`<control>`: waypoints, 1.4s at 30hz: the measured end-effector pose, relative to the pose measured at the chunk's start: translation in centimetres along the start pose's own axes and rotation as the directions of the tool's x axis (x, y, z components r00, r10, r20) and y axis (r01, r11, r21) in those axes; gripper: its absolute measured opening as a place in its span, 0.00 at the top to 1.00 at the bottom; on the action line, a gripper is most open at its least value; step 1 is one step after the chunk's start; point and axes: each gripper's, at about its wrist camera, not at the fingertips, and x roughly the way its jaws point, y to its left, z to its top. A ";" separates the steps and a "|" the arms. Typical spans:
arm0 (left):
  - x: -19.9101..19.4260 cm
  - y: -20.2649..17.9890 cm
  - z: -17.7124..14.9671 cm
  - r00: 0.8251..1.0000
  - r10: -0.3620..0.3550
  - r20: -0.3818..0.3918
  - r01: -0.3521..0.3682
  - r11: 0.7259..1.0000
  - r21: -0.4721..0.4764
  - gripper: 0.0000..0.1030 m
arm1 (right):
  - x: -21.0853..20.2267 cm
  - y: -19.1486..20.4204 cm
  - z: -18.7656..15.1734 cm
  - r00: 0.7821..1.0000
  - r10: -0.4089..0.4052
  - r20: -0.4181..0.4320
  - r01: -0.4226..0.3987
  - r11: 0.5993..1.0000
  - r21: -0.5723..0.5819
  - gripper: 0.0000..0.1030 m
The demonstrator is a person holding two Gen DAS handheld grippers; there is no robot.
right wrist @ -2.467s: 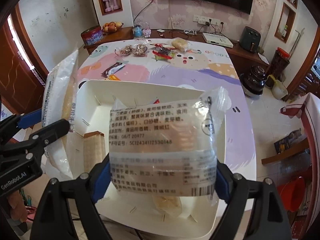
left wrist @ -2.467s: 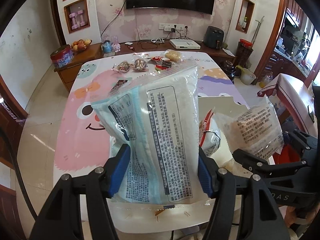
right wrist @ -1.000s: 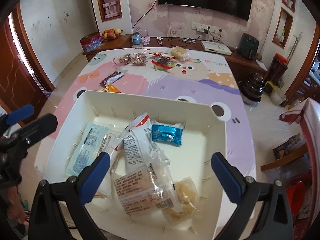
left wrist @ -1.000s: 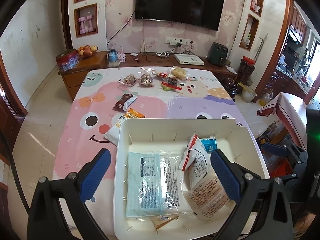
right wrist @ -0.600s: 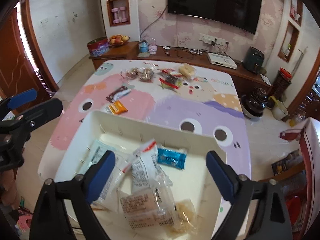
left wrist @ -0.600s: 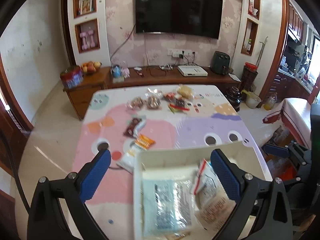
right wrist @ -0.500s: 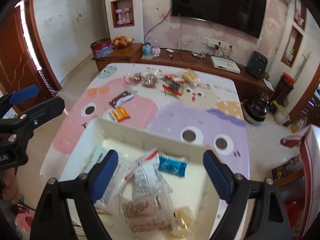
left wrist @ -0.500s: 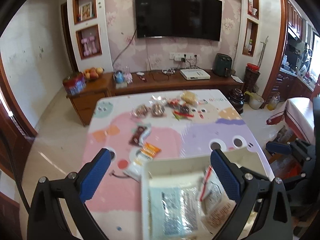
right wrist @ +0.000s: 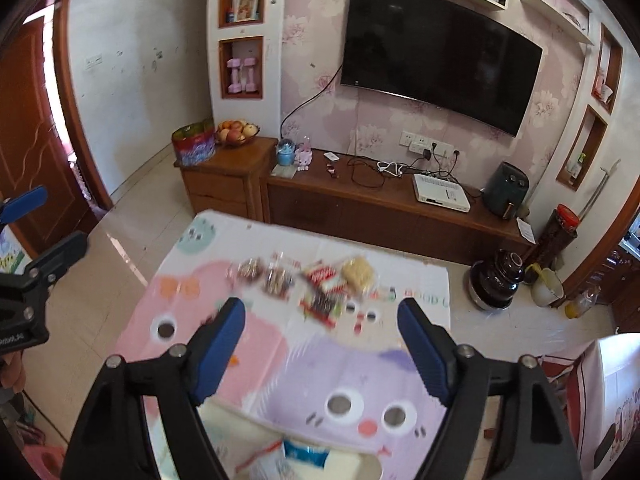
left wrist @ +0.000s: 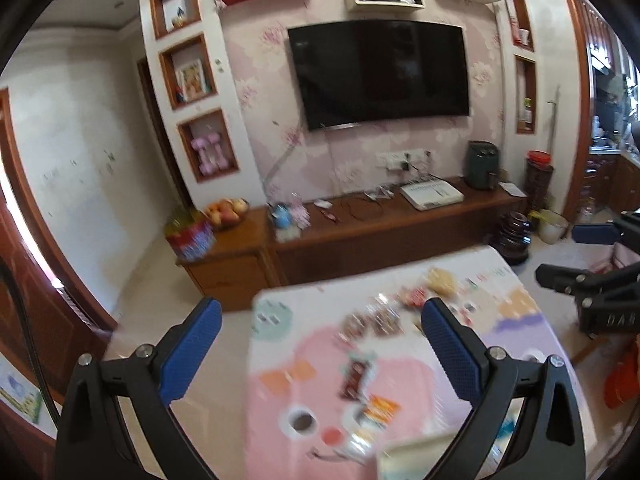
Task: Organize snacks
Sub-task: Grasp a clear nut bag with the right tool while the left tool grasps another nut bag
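Observation:
My left gripper (left wrist: 320, 312) is open with nothing between its blue pads, high over the near end of the cartoon tablecloth (left wrist: 280, 420). My right gripper (right wrist: 320, 308) is also empty; its jaws are closing. Each shows at the edge of the other's view: the right gripper (left wrist: 556, 252), the left gripper (right wrist: 60, 216). The white bin (right wrist: 240, 440) sits at the bottom edge, with a blue packet (right wrist: 306, 454) in it. Only a corner of the white bin (left wrist: 408, 456) is seen by the left wrist. Loose snacks (right wrist: 320, 284) lie blurred at the table's far end, beside a yellow cracker pack (right wrist: 358, 272). A dark bar (left wrist: 354, 372) and an orange packet (left wrist: 380, 410) lie nearer.
Behind the table stands a long wooden TV cabinet (right wrist: 380, 208) with a fruit bowl (right wrist: 236, 130), a red tin (right wrist: 192, 146) and a white box (right wrist: 440, 194). A dark jar (right wrist: 496, 280) stands on the floor at the right. A wooden door (right wrist: 36, 140) is at the left.
Both grippers let go of their packets into the bin, then rose and tilted up. The bin slid to the bottom of both views. The right jaws have narrowed.

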 end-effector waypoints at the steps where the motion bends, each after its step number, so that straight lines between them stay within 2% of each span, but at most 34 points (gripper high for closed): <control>1: 1.0 0.6 1.3 1.000 0.015 0.000 -0.015 1.000 0.002 0.03 | 0.6 -0.3 1.0 1.000 0.002 -0.008 -0.002 1.000 0.010 0.23; 5: 5.9 2.3 4.6 0.998 -0.008 -0.065 0.006 1.000 -0.025 0.03 | 4.8 -1.0 5.2 0.998 0.033 -0.047 -0.031 0.998 0.059 0.23; 9: 14.3 3.3 5.2 0.983 -0.030 -0.180 0.023 0.999 -0.041 0.03 | 11.3 -1.2 7.1 0.990 0.080 -0.117 -0.068 0.992 0.106 0.23; 11: 18.0 3.2 4.3 0.974 -0.022 -0.227 0.016 0.999 -0.029 0.03 | 15.6 -0.7 7.1 0.980 0.099 -0.171 -0.079 0.989 0.122 0.23; 15: 26.3 2.4 1.5 0.943 -0.009 -0.332 0.015 1.000 0.016 0.03 | 23.5 0.6 5.7 0.955 0.122 -0.272 -0.085 0.986 0.144 0.26; 19: 32.8 1.2 -2.5 0.904 -0.015 -0.427 0.041 0.998 0.050 0.03 | 30.2 2.4 2.9 0.914 0.171 -0.368 -0.109 0.977 0.182 0.32; 25: 37.5 -0.2 -6.2 0.865 -0.054 -0.499 0.081 0.996 0.032 0.04 | 36.1 4.4 0.1 0.875 0.192 -0.444 -0.113 0.974 0.197 0.33; 31: 39.2 -0.8 -7.6 0.851 -0.069 -0.521 0.090 0.996 0.015 0.06 | 39.4 5.3 -1.4 0.854 0.180 -0.488 -0.091 0.975 0.201 0.35; 34: 39.9 -0.7 -7.8 0.847 -0.083 -0.525 0.098 0.995 0.001 0.06 | 40.1 5.4 -1.8 0.847 0.212 -0.488 -0.117 0.969 0.219 0.41; 37: 40.6 -1.0 -8.2 0.839 -0.111 -0.533 0.116 0.993 -0.023 0.06 | 40.1 5.1 -2.1 0.835 0.256 -0.487 -0.151 0.958 0.245 0.55; 42: 42.2 -2.6 -9.4 0.818 -0.138 -0.559 0.145 0.989 -0.031 0.06 | 39.2 3.6 -3.1 0.824 0.260 -0.504 -0.146 0.956 0.255 0.55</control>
